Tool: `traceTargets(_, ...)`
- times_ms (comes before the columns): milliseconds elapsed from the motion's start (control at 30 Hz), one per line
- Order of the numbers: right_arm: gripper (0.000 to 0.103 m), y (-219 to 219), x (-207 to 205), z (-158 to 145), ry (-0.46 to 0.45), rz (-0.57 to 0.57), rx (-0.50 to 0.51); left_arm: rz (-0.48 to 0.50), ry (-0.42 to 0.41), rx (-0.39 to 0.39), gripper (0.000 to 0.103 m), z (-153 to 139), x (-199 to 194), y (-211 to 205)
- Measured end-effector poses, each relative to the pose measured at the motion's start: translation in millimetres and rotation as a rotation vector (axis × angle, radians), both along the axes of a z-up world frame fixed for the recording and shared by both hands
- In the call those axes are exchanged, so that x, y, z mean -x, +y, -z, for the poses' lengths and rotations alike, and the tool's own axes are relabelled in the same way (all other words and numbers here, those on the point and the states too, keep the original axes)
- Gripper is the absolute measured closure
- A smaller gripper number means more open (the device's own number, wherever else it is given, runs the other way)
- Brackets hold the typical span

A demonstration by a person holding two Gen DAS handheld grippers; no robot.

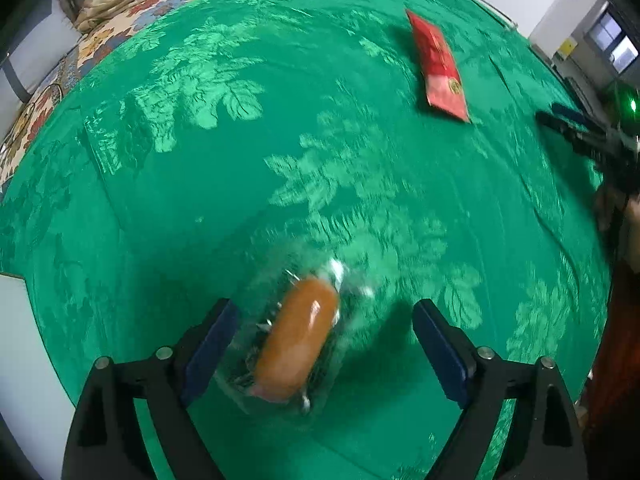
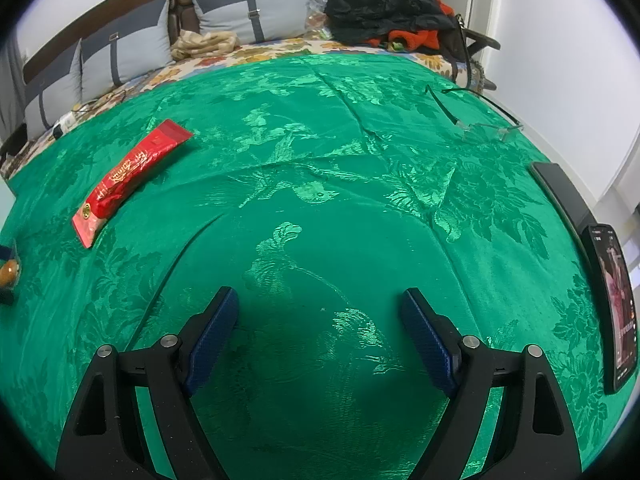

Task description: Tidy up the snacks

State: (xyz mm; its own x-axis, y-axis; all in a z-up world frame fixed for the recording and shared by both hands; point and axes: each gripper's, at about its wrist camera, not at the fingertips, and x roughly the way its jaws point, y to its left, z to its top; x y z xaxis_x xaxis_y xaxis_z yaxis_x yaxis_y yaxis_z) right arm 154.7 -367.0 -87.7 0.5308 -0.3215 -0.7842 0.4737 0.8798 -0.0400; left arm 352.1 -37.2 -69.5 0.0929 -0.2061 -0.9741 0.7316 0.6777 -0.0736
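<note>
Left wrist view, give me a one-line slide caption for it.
Open left gripper straddles a clear-wrapped sausage on the green tablecloth, a red snack packet lying farther off.

Black angular fingers (image 1: 208, 344), blue ribbed pads (image 2: 212, 344), silver screws (image 2: 471, 341).

Your left hand-held gripper (image 1: 324, 344) hangs over the bedspread (image 1: 240, 160) with the wrapped bun (image 1: 298, 348) lying between its spread fingers, nearer the left finger and touching it or nearly so, well apart from the right one. Ahead of it and to the right lies the flat snack packet (image 1: 438, 66), well apart from the bun. Your right hand-held gripper (image 2: 320, 336) has only bedspread between its parted fingers; in its view the packet sits far left and ahead, the glasses (image 2: 484, 128) ahead on the right, and the phone (image 2: 618, 304) at the right edge. Behind the bedspread, cushions (image 2: 128, 52) line the headboard, with piled clothes (image 2: 384, 8) to their right.
</note>
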Motion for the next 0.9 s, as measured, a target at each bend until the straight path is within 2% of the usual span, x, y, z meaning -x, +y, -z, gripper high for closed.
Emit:
traceTargets(100, 0.017, 0.8, -0.4, 0.1, 0.000, 0.000, 0.000, 0.008, -0.044, -0.029, 0.015, 4.2, 10.6, -1.7)
traceTargets(167, 0.017, 0.7, -0.4, 0.1, 0.000, 0.000, 0.000, -0.027, -0.079, -0.002, 0.024, 2.3, 16.4, 0.4)
traceTargets(233, 0.017, 0.5, -0.3, 0.1, 0.000, 0.000, 0.000, -0.098, -0.122, 0.036, 0.051, -2.4, 21.2, 5.9)
traceTargets(333, 0.017, 0.4, -0.3, 0.1, 0.000, 0.000, 0.000, -0.222, -0.161, 0.086, 0.055, -4.4, 28.9, 20.9)
traceTargets(433, 0.017, 0.5, -0.3, 0.1, 0.000, 0.000, 0.000, -0.376, -0.197, 0.119, 0.056, -4.3, 39.2, 35.2)
traceTargets(600, 0.017, 0.8, -0.5, 0.1, 0.000, 0.000, 0.000, -0.599, -0.210, 0.152, 0.056, -7.0, 65.4, 60.2)
traceTargets(667, 0.017, 0.2, -0.2, 0.1, 0.000, 0.000, 0.000, -0.636, -0.206, 0.173, 0.055, -4.8, 74.0, 63.3)
traceTargets(767, 0.017, 0.8, -0.5, 0.2, 0.000, 0.000, 0.000, -0.634, -0.254, 0.169, 0.047, -2.4, 79.5, 58.4)
traceTargets(833, 0.017, 0.6, -0.3, 0.2, 0.000, 0.000, 0.000, -0.632, -0.265, 0.180, 0.031, -1.8, 81.1, 55.7)
traceTargets(900, 0.017, 0.9, -0.5, 0.2, 0.000, 0.000, 0.000, -0.626, -0.298, 0.167, 0.025, 1.3, 79.0, 48.4)
